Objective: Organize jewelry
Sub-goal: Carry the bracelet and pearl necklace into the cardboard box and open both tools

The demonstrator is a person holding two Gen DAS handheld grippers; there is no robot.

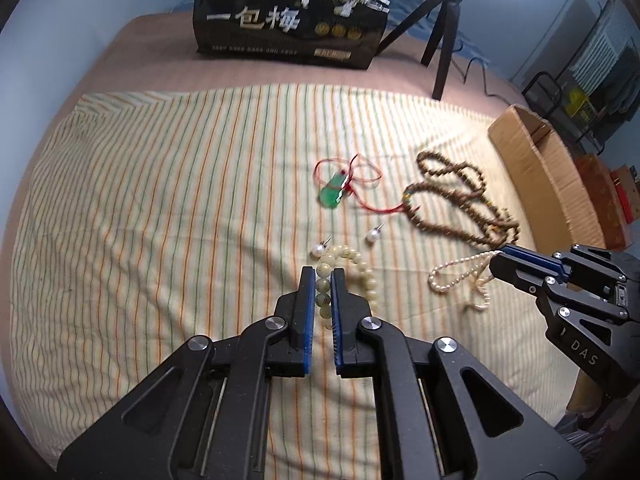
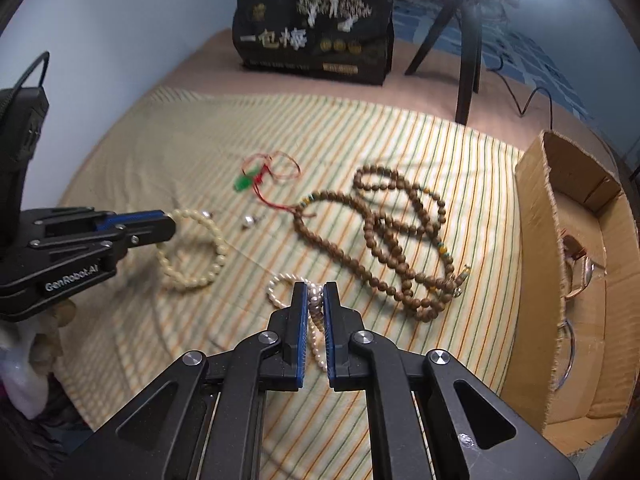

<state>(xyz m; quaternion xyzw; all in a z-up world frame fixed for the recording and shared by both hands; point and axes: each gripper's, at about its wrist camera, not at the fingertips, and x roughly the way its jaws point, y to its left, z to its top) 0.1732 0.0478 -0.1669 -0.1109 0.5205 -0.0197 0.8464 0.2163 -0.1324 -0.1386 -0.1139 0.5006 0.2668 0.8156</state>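
My left gripper (image 1: 322, 274) is shut on a cream bead bracelet (image 1: 362, 270), whose beads sit between the blue pads; from the right wrist view the bracelet (image 2: 218, 258) hangs from that gripper (image 2: 170, 222). My right gripper (image 2: 315, 290) is shut on a white pearl necklace (image 2: 280, 282); in the left wrist view the pearl necklace (image 1: 452, 276) trails from the right gripper (image 1: 502, 254). On the striped cloth lie a long brown bead necklace (image 2: 384, 240), a green pendant on red cord (image 1: 333, 194) and two pearl earrings (image 1: 318, 249).
An open cardboard box (image 2: 536, 216) with bangles inside stands at the right edge of the striped cloth (image 1: 160, 200). A black printed bag (image 1: 288, 12) and a tripod (image 1: 440, 36) stand at the back.
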